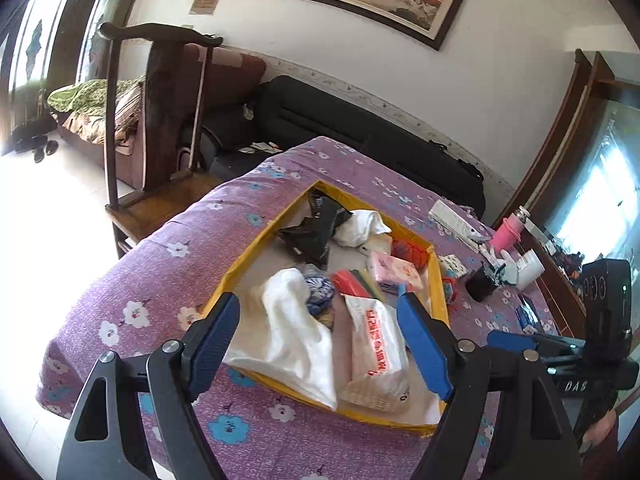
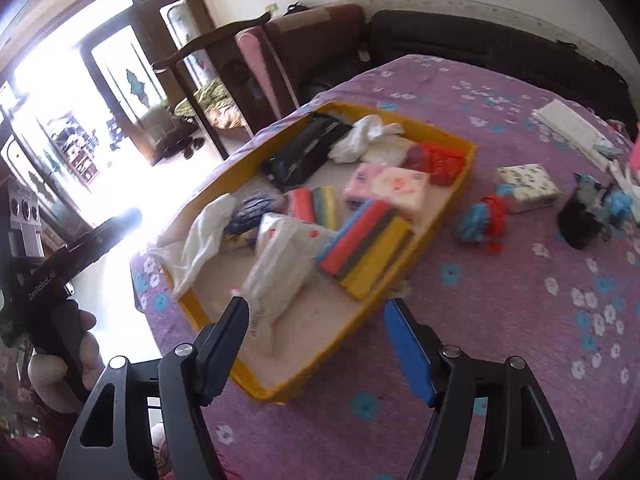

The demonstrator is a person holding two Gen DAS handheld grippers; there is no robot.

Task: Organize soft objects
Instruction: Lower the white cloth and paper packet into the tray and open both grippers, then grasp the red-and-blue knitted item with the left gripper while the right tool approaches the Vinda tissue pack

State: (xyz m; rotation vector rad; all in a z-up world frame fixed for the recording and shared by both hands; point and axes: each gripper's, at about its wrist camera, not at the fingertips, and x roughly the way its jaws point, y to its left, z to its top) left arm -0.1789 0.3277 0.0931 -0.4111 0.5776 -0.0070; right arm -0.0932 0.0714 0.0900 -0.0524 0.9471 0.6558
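Both claws, left claw [image 1: 318,334] and right claw [image 2: 316,330], hang spread and empty; I can't read the blurred tissue pack [image 2: 276,276] in the tray [image 2: 460,184].

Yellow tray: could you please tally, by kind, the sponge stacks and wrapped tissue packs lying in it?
Sponge stacks: 2
Tissue packs: 2 (one pink, one white with red print)
Total: 4
A pale item at the far end is too hidden to class.

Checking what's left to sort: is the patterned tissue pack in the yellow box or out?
Out. The patterned tissue pack lies on the purple cloth, outside the yellow box.
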